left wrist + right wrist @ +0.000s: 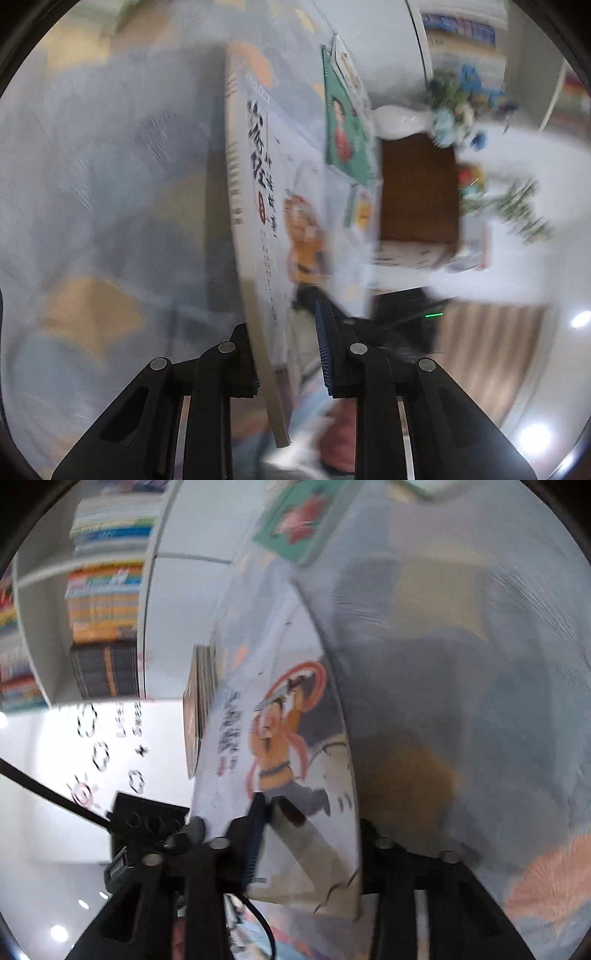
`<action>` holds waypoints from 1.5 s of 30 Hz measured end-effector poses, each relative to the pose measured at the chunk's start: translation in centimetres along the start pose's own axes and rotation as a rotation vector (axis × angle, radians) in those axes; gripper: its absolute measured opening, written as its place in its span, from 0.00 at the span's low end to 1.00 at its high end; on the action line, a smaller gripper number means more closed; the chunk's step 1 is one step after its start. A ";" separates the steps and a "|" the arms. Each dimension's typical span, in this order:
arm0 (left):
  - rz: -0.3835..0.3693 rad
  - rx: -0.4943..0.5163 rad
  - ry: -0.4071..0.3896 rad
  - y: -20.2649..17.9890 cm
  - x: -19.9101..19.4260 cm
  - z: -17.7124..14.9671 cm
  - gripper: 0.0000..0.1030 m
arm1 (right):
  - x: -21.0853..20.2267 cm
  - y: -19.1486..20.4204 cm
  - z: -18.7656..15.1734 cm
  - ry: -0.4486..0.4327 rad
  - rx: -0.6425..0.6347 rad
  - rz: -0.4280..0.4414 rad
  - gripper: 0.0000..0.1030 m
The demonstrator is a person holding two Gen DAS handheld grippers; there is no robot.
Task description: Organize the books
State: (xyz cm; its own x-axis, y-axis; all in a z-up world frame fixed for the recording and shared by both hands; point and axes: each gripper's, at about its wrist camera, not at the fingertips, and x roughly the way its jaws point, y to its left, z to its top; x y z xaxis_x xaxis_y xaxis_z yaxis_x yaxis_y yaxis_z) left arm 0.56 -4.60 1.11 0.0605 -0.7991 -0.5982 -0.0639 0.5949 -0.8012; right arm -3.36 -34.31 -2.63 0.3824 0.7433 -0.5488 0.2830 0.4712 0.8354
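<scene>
A white book [266,177] with black title characters and a cartoon figure in orange stands on edge over the patterned cloth [92,184]. My left gripper [282,325] is shut on its near end, with the beige spine against the left finger and the blue pad [325,350] on the cover. In the right wrist view a white book [288,653] with the same orange figure lies between the fingers, and my right gripper [312,812] is shut on its lower part. Both views are blurred and turned sideways.
A green book [347,129] lies on the cloth beyond the held one, seen too as the green book [299,520]. A white bookshelf [147,590] holds stacked books. A brown-edged stack [199,701] sits behind the book. A white vase [399,122] with flowers stands by a brown panel [417,188].
</scene>
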 end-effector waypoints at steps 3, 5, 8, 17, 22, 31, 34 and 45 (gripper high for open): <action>0.134 0.139 -0.026 -1.9 -0.3 -0.3 0.19 | 0.1 3.4 -0.7 -0.030 -0.178 -0.146 0.25; 0.193 0.234 -0.046 -3.5 -0.5 -0.6 0.19 | 0.2 5.7 -1.4 -0.041 -0.306 -0.246 0.25; 0.144 0.314 -0.085 -5.0 -2.1 -0.6 0.19 | 0.2 9.1 -2.5 -0.069 -0.480 -0.365 0.25; 0.063 0.389 -0.209 -7.4 -8.3 1.2 0.20 | -1.6 18.4 -4.2 -0.155 -0.835 -0.481 0.25; 0.079 0.370 -0.345 -6.2 -13.0 4.6 0.20 | 1.6 23.9 -2.6 -0.180 -0.926 -0.417 0.26; 0.206 0.215 -0.436 1.8 -16.5 10.5 0.21 | 15.3 27.1 0.0 -0.032 -0.915 -0.405 0.28; 0.235 0.176 -0.448 4.1 -16.9 12.8 0.21 | 18.2 27.7 0.9 -0.006 -0.903 -0.405 0.28; 0.312 0.050 -0.485 9.8 -18.3 15.2 0.32 | 24.7 26.7 2.4 0.088 -0.766 -0.445 0.39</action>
State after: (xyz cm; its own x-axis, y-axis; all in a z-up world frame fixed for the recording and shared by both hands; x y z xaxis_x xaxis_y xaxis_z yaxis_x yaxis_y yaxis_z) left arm 13.92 17.18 3.98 0.4966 -0.4613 -0.7353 -0.1056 0.8087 -0.5787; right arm 15.81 -4.50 6.03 0.2996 0.4350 -0.8491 -0.2884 0.8897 0.3540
